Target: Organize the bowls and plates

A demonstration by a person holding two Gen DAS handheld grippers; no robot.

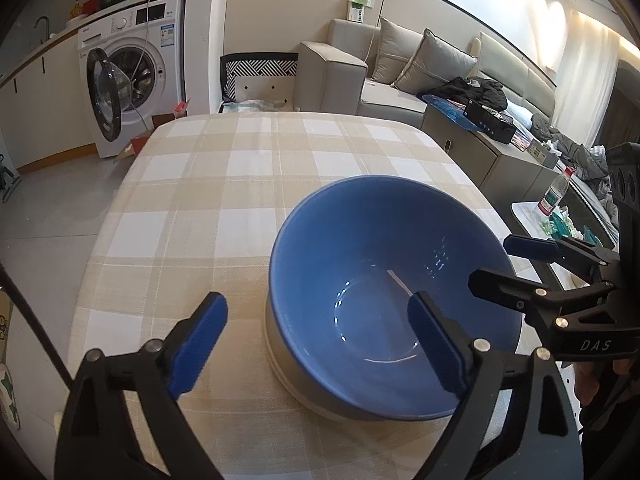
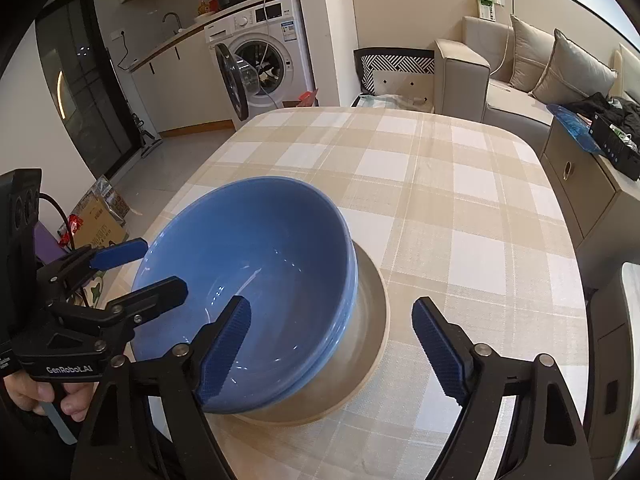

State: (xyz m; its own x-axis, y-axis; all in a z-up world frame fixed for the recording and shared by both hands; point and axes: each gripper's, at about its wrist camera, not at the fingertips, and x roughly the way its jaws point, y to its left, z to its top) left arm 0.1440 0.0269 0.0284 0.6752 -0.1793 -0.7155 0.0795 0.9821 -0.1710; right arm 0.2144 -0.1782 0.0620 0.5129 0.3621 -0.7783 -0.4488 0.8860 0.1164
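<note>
A large blue bowl [image 1: 360, 240] [image 2: 248, 232] sits in a grey, beige-rimmed plate [image 1: 276, 344] [image 2: 372, 320] on the checked tablecloth [image 1: 240, 180] [image 2: 440, 200]. My left gripper [image 1: 316, 312] is open and straddles the bowl's left rim, one finger outside it and one over the inside, pads clear of the rim. My right gripper [image 2: 331, 312] is open too and straddles the right rim the same way. Each gripper also shows in the other's view, the right gripper [image 1: 496, 264] and the left gripper [image 2: 156, 266], with a hand on its handle.
The far half of the table is bare cloth. Beyond it stand a washing machine [image 1: 132, 72] with its door open and a grey sofa [image 1: 360, 68]. A cabinet [image 1: 480, 148] and a water bottle [image 1: 554, 196] are to the right; a cardboard box [image 2: 100, 224] lies on the floor to the left.
</note>
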